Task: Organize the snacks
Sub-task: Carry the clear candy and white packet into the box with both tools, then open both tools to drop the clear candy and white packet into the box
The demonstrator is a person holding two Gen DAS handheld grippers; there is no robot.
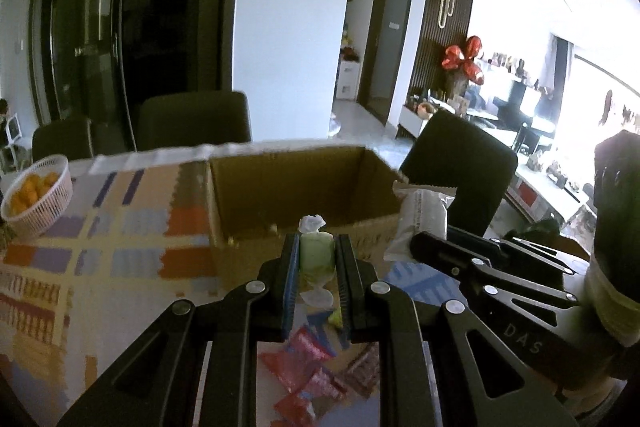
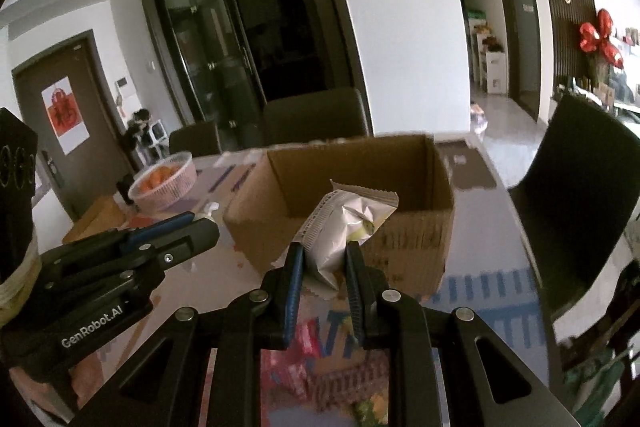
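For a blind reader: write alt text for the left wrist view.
The left gripper pinches a green wrapped candy before an open cardboard box. Beside it, the right gripper holds a white packet; red packets lie below.

Black linkage arms, silver rivets, blue-lined jaws.

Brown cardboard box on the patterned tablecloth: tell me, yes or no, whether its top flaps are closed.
No: the brown cardboard box stands open at the top, its inner walls in plain view.

Box [image 1: 296, 187] on table [image 1: 120, 227]; basket [image 1: 38, 197] left; chairs [image 1: 196, 121] behind.
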